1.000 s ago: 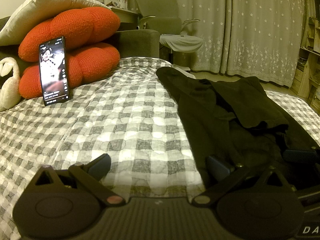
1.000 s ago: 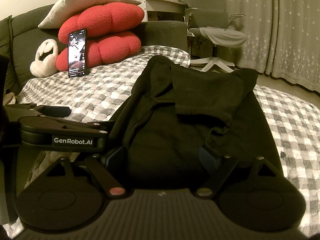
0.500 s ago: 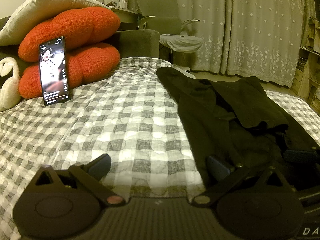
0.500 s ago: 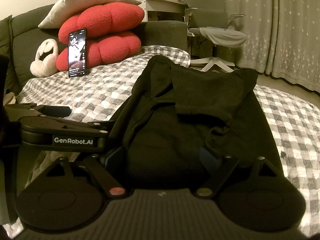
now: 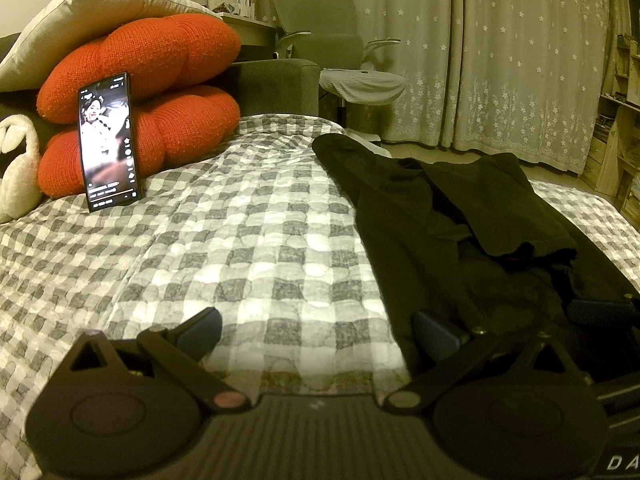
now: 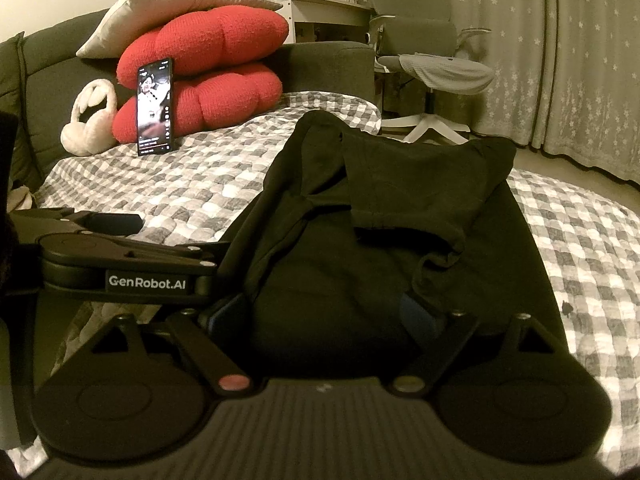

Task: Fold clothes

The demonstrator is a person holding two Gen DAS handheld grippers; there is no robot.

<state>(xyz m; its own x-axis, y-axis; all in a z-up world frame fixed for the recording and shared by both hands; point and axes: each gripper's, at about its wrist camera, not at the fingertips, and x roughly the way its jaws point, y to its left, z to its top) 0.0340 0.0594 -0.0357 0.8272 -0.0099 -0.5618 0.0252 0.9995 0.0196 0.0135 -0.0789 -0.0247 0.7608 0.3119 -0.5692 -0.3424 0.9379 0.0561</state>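
Observation:
A black garment lies partly folded on the grey checked bedspread; one sleeve is laid across its upper part. It also shows in the left wrist view. My left gripper is open and low over the bedspread at the garment's near left edge, its right fingertip against the black cloth. My right gripper is open over the garment's near hem, nothing between its jaws. The left gripper's body shows at the left in the right wrist view.
A phone with a lit screen leans on two red cushions under a white pillow. A white plush toy sits beside them. An office chair, curtains and a sofa back stand beyond the bed.

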